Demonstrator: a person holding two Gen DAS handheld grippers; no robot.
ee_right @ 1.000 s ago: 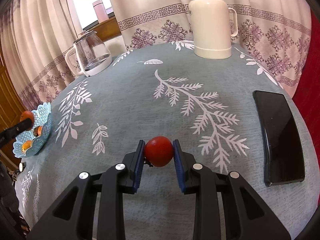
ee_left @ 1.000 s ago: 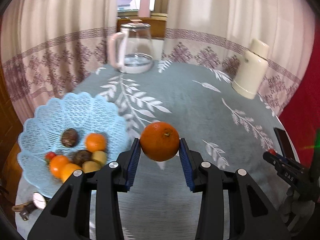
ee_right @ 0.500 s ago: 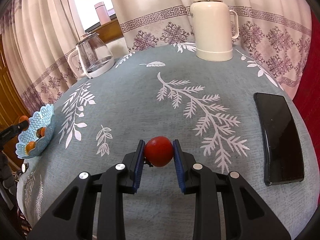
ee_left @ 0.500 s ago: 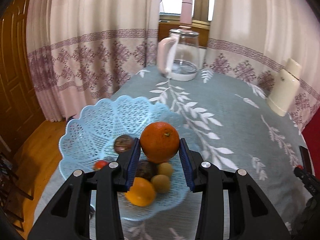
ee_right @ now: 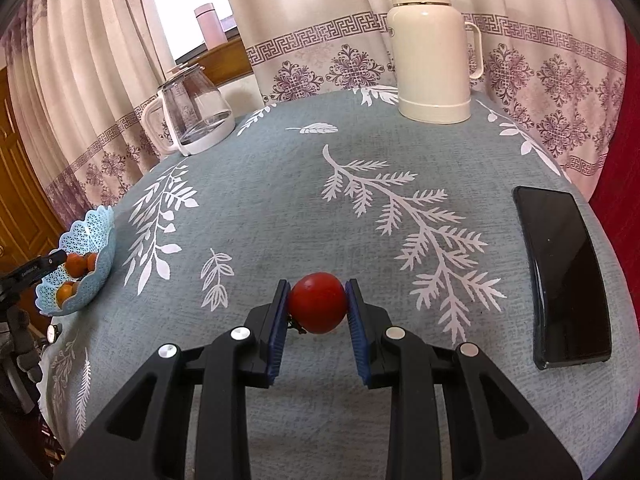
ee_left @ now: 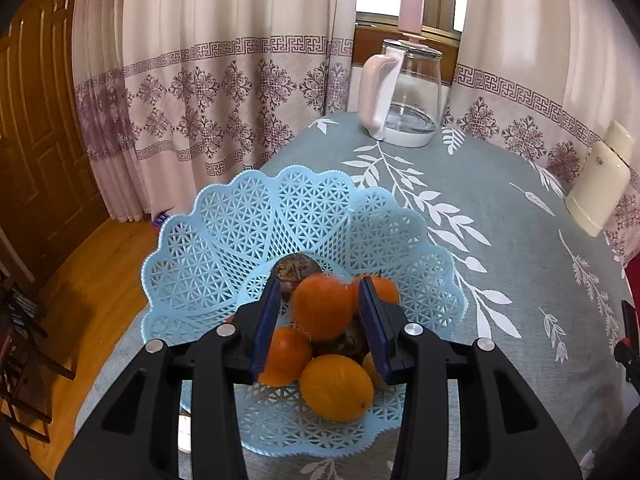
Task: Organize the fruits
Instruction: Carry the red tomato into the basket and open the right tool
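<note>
Two grippers, two fruits in play. My left gripper point(ee_left: 320, 320) is spread: the orange point(ee_left: 320, 307) sits between the blue pads but I see a gap on the left side, and it looks blurred, so I judge it just released and dropping into the blue basket point(ee_left: 224, 248). My right gripper point(ee_right: 318, 312) is pinching one red tomato point(ee_right: 318, 308), both pads touching it, low over the desk point(ee_right: 280, 208); I cannot tell whether it is lifted clear.

Step in hand, as I read it: the drop-off of the orange. Next I would lift the left gripper straight up out of the basket without clipping the rim or the pile, then carry the tomato across the desk to the basket, which lies well apart at the far left edge in the right wrist view. Grip stays light, since the tomato should bruise easily.

Counts, near to far:
- fruit in the basket, besides the released orange: about three orange or yellow ones, two dark brown ones, one more yellow partly hidden; I cannot count exactly
- one black phone point(ee_right: 564, 280), right side of the desk
- one glass kettle point(ee_left: 404, 100)
- one cream thermos point(ee_right: 430, 48)
- one pink bottle point(ee_left: 412, 6) on the sill
</note>
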